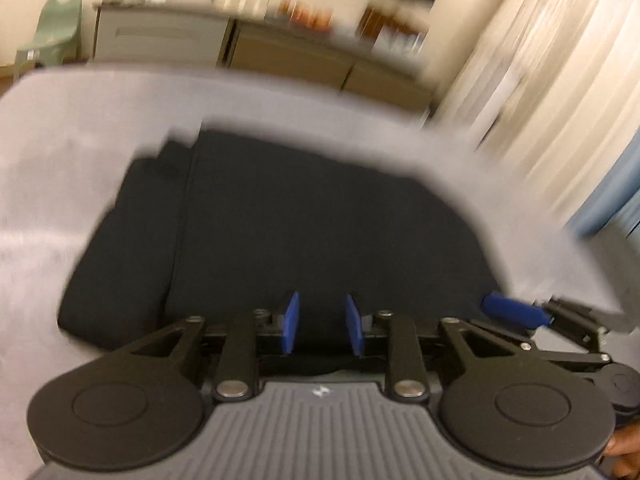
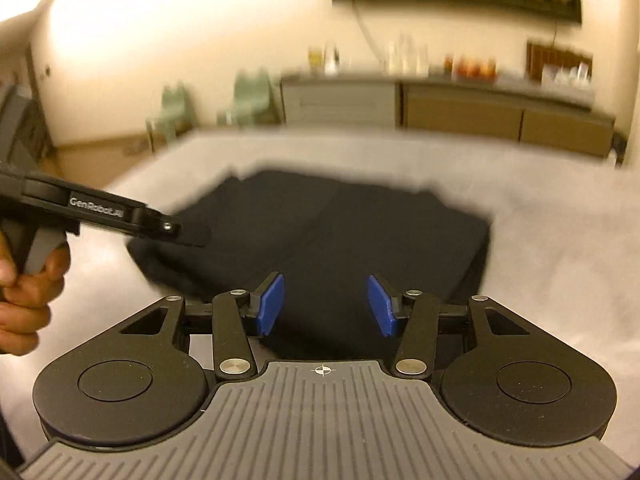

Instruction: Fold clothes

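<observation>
Apparently the dark navy folded cloth garment [image 2: 320, 240] lies flat in the middle of both frames on the pale grey soft-covered worktop [image 2: 540, 232], already a compact rectangle with 1 seam line. The left gripper [image 1: 322, 322] stands narrowly parted, holding nothing; the right gripper [image 2: 326, 306] is wide and empty. Both hover at its near edge, probably for 1 more fold.

Warm, yellowish indoor light fills both views. Motion blur smears the cabinets [image 1: 280, 52] and curtains [image 1: 540, 80], worse in the left view. Fisheye bending curves the edges. A bright glow washes out the wall [image 2: 160, 32].
</observation>
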Action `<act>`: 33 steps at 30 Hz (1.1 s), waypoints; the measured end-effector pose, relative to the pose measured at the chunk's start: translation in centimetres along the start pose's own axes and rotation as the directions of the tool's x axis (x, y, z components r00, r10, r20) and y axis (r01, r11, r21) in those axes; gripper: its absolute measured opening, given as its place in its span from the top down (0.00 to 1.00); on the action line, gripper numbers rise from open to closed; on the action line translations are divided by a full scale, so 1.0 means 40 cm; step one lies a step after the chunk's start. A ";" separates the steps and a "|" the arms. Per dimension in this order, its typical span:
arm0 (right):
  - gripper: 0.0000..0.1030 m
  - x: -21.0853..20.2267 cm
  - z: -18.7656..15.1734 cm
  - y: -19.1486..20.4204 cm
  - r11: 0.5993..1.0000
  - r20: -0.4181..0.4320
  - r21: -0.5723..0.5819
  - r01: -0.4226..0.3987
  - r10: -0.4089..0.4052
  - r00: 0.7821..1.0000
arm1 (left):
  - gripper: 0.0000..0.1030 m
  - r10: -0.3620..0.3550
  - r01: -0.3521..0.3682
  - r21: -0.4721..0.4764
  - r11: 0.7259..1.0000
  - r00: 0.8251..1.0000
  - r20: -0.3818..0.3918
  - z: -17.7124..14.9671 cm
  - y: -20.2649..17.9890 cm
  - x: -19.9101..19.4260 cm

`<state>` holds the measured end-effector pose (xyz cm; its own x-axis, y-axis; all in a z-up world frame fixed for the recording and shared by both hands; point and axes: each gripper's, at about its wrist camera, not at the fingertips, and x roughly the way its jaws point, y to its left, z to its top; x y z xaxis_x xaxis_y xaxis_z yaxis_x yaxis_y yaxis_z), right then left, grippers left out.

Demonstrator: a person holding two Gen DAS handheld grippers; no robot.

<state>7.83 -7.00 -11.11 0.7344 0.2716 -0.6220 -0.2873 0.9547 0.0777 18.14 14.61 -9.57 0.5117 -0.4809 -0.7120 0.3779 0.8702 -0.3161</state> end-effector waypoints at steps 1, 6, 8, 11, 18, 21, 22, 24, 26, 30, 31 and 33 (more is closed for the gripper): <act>0.48 0.009 -0.023 0.008 0.999 0.006 -0.049 0.005 -0.005 1.000 | 0.77 0.009 -0.009 0.015 1.000 1.000 -0.012 -0.008 -0.002 0.009; 0.46 0.007 -0.038 -0.025 0.966 0.005 -0.250 0.065 -0.065 0.998 | 0.78 0.000 0.000 0.052 0.999 1.000 -0.006 -0.008 -0.084 0.052; 0.40 0.012 -0.026 -0.091 0.958 -0.001 -0.266 0.104 -0.108 0.994 | 0.79 -0.005 0.004 0.067 0.998 1.000 0.006 -0.004 -0.144 0.087; 0.36 0.019 -0.024 -0.241 0.951 -0.006 -0.243 0.191 -0.198 0.980 | 0.81 -0.013 0.011 0.088 0.996 1.000 0.024 0.003 -0.234 0.140; 0.37 -0.050 -0.012 -0.488 0.978 -0.068 -0.094 0.186 -0.193 0.979 | 0.82 -0.051 0.046 0.098 0.994 0.997 0.050 0.018 -0.313 0.127; 0.41 -0.124 0.022 -0.528 0.991 -0.013 -0.024 0.130 -0.130 0.991 | 0.75 -0.073 0.068 0.091 0.994 0.996 0.058 0.024 -0.312 0.085; 0.41 -0.131 0.045 -0.534 0.994 0.015 0.000 0.110 -0.110 0.994 | 0.74 -0.075 0.069 0.097 0.993 0.995 0.060 0.025 -0.313 0.075; 0.39 -0.112 0.088 -0.533 0.997 0.052 0.014 0.082 -0.083 0.995 | 0.74 -0.058 0.048 0.147 0.988 0.996 0.062 0.025 -0.325 0.078; 0.38 -0.058 0.127 -0.515 0.998 0.066 -0.013 0.068 -0.067 0.996 | 0.74 -0.037 0.028 0.197 0.980 0.998 0.043 0.018 -0.340 0.105; 0.39 0.071 0.141 -0.488 0.993 -0.019 -0.099 0.068 -0.070 0.997 | 0.77 0.021 -0.013 0.263 0.965 0.999 -0.027 -0.010 -0.347 0.166; 0.39 0.105 0.130 -0.492 0.989 -0.069 -0.127 0.078 -0.087 0.994 | 0.76 0.023 -0.015 0.267 0.964 0.999 -0.024 -0.014 -0.337 0.158; 0.36 0.105 0.113 -0.527 0.995 -0.070 -0.092 0.040 -0.047 0.996 | 0.78 0.008 -0.001 0.250 0.968 1.000 -0.025 -0.017 -0.312 0.142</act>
<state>19.73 -25.42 -11.82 0.7026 0.2175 -0.6776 -0.3129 0.9496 -0.0197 15.81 1.09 -10.09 0.4953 -0.4712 -0.7298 0.5582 0.8164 -0.1482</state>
